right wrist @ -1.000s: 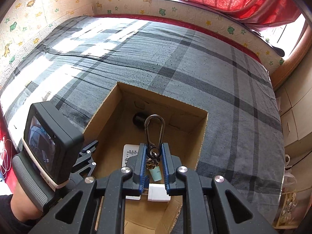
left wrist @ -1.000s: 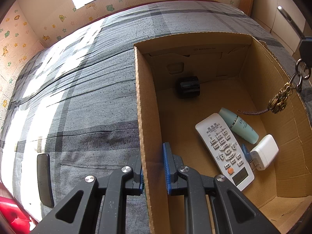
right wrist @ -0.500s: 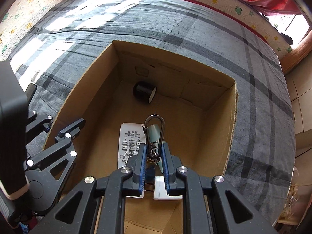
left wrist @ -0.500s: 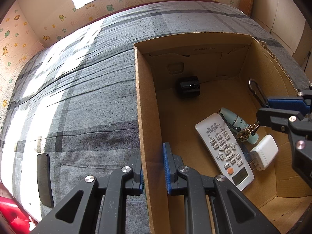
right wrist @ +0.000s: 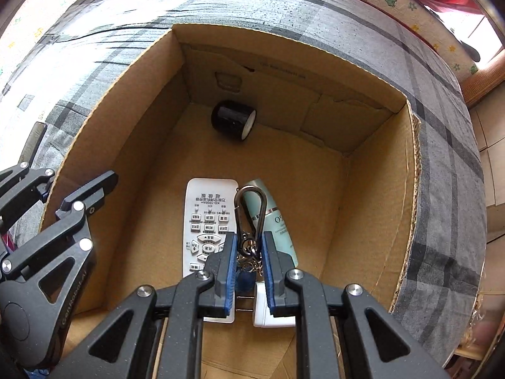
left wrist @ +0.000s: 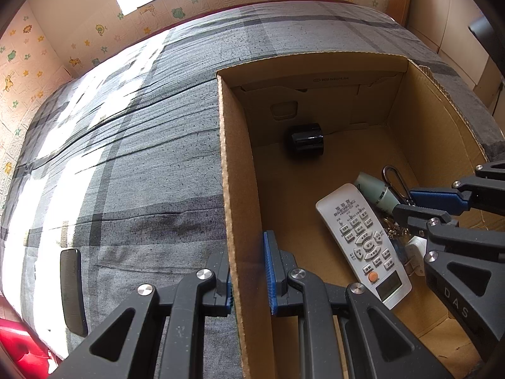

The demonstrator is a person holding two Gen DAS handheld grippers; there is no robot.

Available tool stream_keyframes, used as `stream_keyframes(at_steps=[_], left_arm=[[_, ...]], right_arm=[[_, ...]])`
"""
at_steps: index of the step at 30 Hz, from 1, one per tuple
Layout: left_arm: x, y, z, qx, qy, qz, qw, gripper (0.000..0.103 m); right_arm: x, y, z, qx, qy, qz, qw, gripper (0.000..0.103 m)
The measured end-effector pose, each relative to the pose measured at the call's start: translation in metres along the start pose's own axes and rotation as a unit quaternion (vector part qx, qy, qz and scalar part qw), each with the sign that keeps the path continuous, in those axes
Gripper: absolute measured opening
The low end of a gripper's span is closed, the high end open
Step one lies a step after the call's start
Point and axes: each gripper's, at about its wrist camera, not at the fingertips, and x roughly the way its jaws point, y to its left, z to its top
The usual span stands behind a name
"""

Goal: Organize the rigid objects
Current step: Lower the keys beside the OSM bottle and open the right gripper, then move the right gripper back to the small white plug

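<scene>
The right tongs [right wrist: 247, 271] are closed tight on a silver metal carabiner keyring with a bunch of brassy chain [right wrist: 250, 221], low inside the open brown cardboard box [right wrist: 372, 170] that sits on the grey plaid bed [right wrist: 347, 22]. The clip pokes out ahead of the pads while the chain hangs beneath, over the white rectangular remote control [right wrist: 206, 218], the pale green plastic bottle [right wrist: 279, 230] and the white plug adapter [right wrist: 270, 309] on the box floor. A black cylindrical object [right wrist: 233, 120] lies by the far wall.

The left tongs [left wrist: 249, 271] are clamped shut on the near box wall, steadying it.

Risks, as I judge them: let go here, the keyring lands on the remote and bottle, not on bare cardboard, and the loose chain could snag the adapter's prongs. If the chain catches on a blue pad [right wrist: 229, 268], it may ride back up when the tongs open and lift. Should the left grip slip, the light box could shift on the soft bed.
</scene>
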Motion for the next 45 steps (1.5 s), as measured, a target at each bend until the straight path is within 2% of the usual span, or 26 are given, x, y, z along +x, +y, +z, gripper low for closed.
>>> stream_keyframes(at_steps=[8, 9, 11, 14, 24, 27, 31, 41, 45], left_arm=[[0.000, 0.000, 0.000, 0.001, 0.000, 0.000, 1.0000, 0.017], [0.000, 0.000, 0.000, 0.001, 0.000, 0.001, 1.0000, 0.017], [0.000, 0.000, 0.000, 0.001, 0.000, 0.001, 1.0000, 0.017], [-0.001, 0.000, 0.000, 0.001, -0.001, 0.002, 1.0000, 0.017], [-0.001, -0.001, 0.000, 0.001, 0.000, 0.003, 1.0000, 0.017], [-0.001, -0.002, 0.000, 0.002, 0.000, 0.004, 1.0000, 0.017], [-0.001, -0.001, 0.000, 0.001, 0.000, 0.004, 1.0000, 0.017], [-0.002, -0.004, 0.000, 0.002, 0.000, 0.008, 1.0000, 0.017], [-0.002, -0.004, 0.000, 0.003, 0.001, 0.009, 0.9999, 0.017]], right_arm=[[-0.003, -0.002, 0.001, -0.001, -0.006, 0.009, 1.000, 0.018], [-0.004, -0.002, 0.001, -0.001, -0.007, 0.013, 1.000, 0.021], [-0.005, -0.003, 0.000, -0.001, -0.009, 0.014, 1.000, 0.035], [-0.009, -0.003, -0.001, 0.001, -0.013, 0.013, 1.000, 0.045], [-0.030, -0.008, -0.002, 0.003, -0.033, 0.012, 0.999, 0.047], [-0.041, -0.011, -0.006, 0.004, -0.041, 0.015, 0.999, 0.053], [-0.053, -0.016, -0.007, 0.006, -0.055, 0.009, 0.998, 0.071], [-0.073, -0.037, -0.009, 0.022, -0.072, 0.013, 0.997, 0.097], [-0.079, -0.048, -0.013, 0.029, -0.081, 0.010, 0.996, 0.101]])
